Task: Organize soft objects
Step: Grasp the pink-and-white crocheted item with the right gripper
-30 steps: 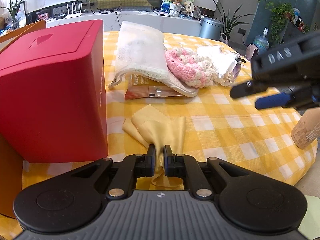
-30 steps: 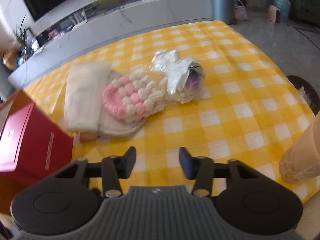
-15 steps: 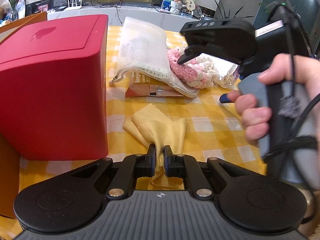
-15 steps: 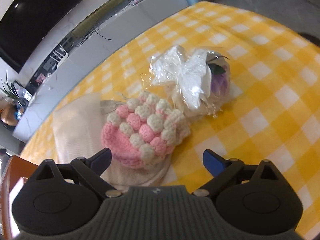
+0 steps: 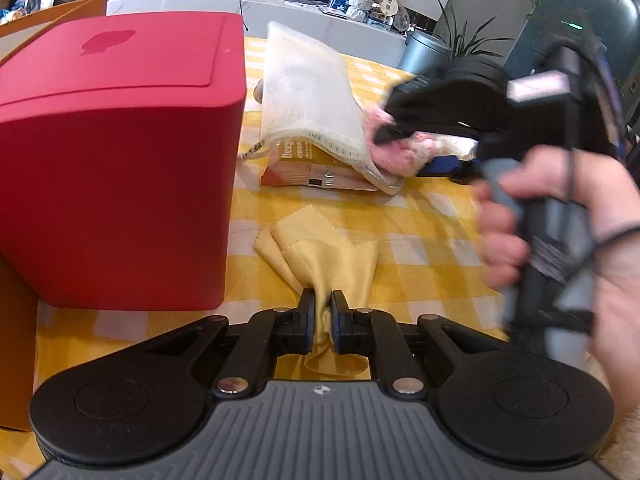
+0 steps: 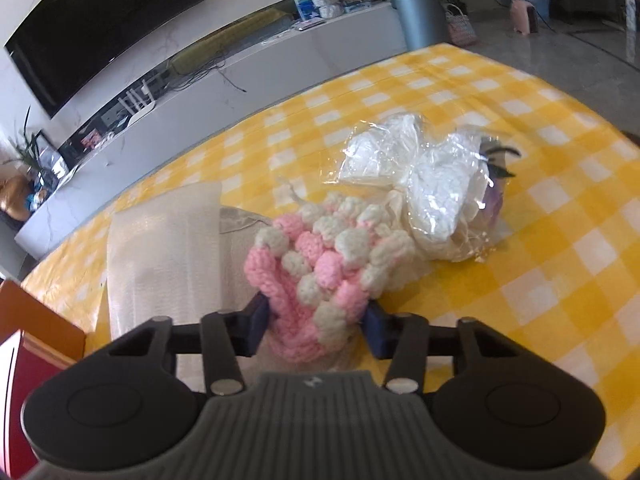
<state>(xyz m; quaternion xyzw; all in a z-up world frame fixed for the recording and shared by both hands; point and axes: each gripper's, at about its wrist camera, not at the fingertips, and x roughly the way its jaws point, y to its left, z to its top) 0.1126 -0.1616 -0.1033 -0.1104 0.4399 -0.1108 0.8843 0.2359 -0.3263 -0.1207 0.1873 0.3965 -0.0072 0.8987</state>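
Yellow checks everywhere: the table [image 6: 540,240] wears a yellow-and-white gingham cover, and all the soft stuff is piled on it.

Left wrist view: the left tongs [image 5: 323,312] are pressed nearly together, pinching a bunched fold of the yellow cloth [image 5: 320,252], which fans out onto the table just above the jaws in the lower middle of the frame. A big red box [image 5: 116,160] fills the left side, right beside the cloth. Behind the cloth, upper middle, a white mesh bag [image 5: 308,92] lies draped over an orange-brown packet [image 5: 316,168]. On the right of that frame a hand [image 5: 568,240] grips the handle of the right tongs, a bit blurred, with the tips down at the pink knit.

Right wrist view: the right tongs [image 6: 316,324] have just been closing, and now the two blue pads sit against either side of the knit [image 6: 324,264], a pink-and-white bobbly crochet piece, squeezing its near end. So that one's gripped, at the lower middle of the frame. The knit rests partly on the mesh bag, which stretches off to the left. Just to the right of the knit and touching it is a crinkly clear plastic bag [image 6: 424,184] with white stuff inside and something purple at its right end; can't tell what that is. Far background has a TV [image 6: 100,28] at upper left and a grey bin [image 6: 416,16] up top.
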